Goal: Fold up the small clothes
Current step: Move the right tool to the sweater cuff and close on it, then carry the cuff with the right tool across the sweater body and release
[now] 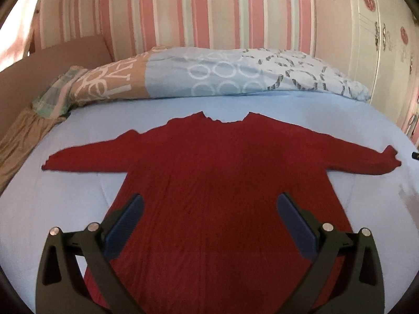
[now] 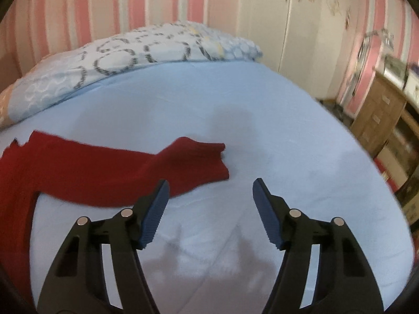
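A dark red long-sleeved sweater lies flat on the light blue bed sheet, neck away from me, both sleeves spread out sideways. My left gripper is open and empty, hovering over the sweater's lower body. In the right wrist view the sweater's right sleeve ends in a cuff just left of centre. My right gripper is open and empty above bare sheet, its left finger beside the sleeve's cuff end.
A patterned blue and tan duvet is bunched along the far side of the bed. A striped pink wall stands behind. A white wardrobe is at right. A wooden dresser stands beyond the bed's right edge.
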Tool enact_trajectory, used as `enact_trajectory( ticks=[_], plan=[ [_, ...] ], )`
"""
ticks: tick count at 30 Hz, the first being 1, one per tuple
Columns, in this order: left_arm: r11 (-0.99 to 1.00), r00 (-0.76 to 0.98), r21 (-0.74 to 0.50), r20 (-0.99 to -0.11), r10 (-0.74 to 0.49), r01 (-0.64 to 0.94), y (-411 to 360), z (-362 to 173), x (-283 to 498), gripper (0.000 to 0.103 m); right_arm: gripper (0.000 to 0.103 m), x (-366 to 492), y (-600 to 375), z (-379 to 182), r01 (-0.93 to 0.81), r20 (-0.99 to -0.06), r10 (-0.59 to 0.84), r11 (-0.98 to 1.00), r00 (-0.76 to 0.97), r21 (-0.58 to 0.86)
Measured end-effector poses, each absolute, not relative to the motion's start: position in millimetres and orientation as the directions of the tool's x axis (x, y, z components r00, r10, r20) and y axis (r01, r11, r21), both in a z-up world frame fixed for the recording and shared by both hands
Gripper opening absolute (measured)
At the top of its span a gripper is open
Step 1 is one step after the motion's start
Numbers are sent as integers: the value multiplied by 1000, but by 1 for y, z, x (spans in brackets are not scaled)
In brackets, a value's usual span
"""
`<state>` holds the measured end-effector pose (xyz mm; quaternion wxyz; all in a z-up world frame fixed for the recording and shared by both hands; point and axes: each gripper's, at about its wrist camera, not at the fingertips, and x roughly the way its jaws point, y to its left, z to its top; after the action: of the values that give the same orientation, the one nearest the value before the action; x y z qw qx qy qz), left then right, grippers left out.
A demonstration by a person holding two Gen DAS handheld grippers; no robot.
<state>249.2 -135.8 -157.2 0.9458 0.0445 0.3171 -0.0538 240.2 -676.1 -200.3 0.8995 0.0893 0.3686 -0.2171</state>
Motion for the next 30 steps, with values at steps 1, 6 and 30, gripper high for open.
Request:
enact_trajectory(
  ticks=[1, 6, 30],
  plan=[
    [990, 796, 48, -600, -79, 134, -137, -160, 253, 102, 66, 245, -682, -204, 460, -711, -317, 888, 628, 10],
    [989, 781, 21, -617, -103, 147, -135, -185, 280, 102, 61, 280, -694, -235, 453, -754, -284, 891, 592, 21],
    [994, 868, 90, -496, -15, 68, -66, -156, 345, 102, 18, 305, -594, -168, 337, -616, -319, 937, 720, -91]
  ],
)
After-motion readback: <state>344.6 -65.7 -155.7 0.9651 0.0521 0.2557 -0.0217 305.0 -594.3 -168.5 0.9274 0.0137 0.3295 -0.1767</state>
